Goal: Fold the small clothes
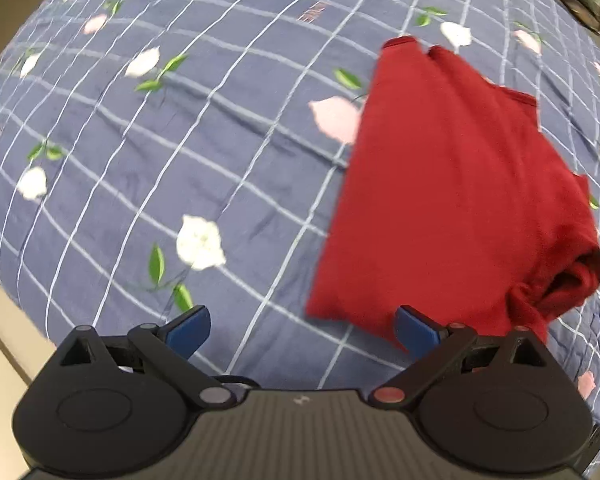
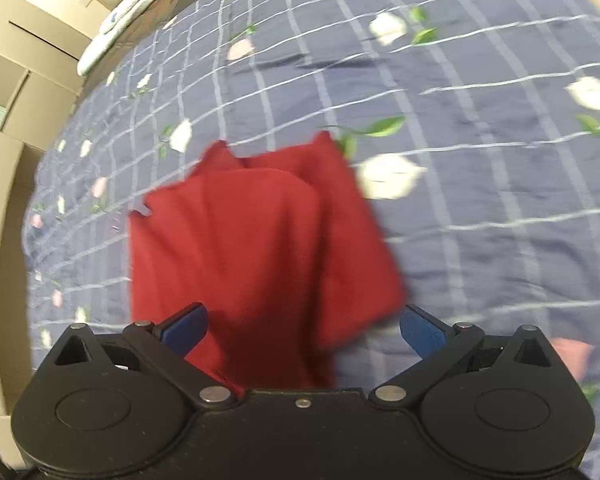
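Ahead of your left jaws spreads a bed quilt (image 1: 220, 140), slate blue with a pale grid and white and pink flowers, and on it lies a folded red garment (image 1: 452, 200), beyond the right-hand jaw there and between your right gripper's jaws, partly bunched at one corner.

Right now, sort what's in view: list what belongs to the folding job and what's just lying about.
Job:
red garment, partly folded on the bedspread
left gripper, open
right gripper, open

Lying about:
floral checked bedspread
cardboard boxes
patterned cloth at bed edge
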Demonstrator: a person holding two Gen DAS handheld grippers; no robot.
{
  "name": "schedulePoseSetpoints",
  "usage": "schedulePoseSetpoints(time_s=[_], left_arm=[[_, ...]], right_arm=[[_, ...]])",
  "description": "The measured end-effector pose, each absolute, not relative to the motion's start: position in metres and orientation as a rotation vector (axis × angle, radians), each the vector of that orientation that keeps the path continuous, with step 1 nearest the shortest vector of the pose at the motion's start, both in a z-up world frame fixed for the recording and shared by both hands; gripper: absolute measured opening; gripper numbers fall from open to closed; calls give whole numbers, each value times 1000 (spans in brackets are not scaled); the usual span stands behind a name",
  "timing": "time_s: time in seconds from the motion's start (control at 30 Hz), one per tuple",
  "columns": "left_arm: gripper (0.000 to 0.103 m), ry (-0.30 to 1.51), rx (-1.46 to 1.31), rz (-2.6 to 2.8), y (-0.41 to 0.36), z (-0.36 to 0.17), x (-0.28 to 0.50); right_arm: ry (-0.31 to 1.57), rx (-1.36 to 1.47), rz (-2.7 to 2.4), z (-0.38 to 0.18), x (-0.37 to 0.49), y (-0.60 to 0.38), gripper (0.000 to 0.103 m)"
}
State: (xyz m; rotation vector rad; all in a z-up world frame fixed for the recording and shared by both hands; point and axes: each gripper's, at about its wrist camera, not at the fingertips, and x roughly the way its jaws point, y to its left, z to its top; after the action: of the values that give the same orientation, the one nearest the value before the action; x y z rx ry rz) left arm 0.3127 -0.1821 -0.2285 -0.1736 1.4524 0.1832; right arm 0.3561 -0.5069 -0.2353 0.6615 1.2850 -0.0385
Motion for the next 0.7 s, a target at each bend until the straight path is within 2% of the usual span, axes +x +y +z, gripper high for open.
schedulePoseSetpoints(time_s=[0.07, 0.27, 0.33, 0.37, 0.4, 0.5, 0.6, 0.7], left_arm=[[100, 1458, -178, 188, -179, -231, 311], [101, 1466, -187, 177, -184, -230, 307], [100, 1465, -189, 167, -186, -227, 306], [101, 1463, -190, 163, -187, -227, 306], [101, 1458, -192, 158, -188, -226, 307], [101, 1435, -213, 133, -189, -222, 309], [101, 1418, -218, 114, -193, -218, 313], [101, 1422, -195, 107, -196, -220, 316]], right_arm=[[1302, 661, -30, -242, 373, -500, 100], [1341, 610, -51, -256, 398, -488, 67], [1329, 603, -47, -253, 399, -490, 36], [1320, 587, -41, -249, 401, -492, 29], [1303, 566, -29, -246, 402, -493, 16], [1214, 474, 45, -226, 406, -493, 12], [1120, 366, 132, -202, 408, -488, 11], [1106, 258, 169, -193, 412, -483, 11]])
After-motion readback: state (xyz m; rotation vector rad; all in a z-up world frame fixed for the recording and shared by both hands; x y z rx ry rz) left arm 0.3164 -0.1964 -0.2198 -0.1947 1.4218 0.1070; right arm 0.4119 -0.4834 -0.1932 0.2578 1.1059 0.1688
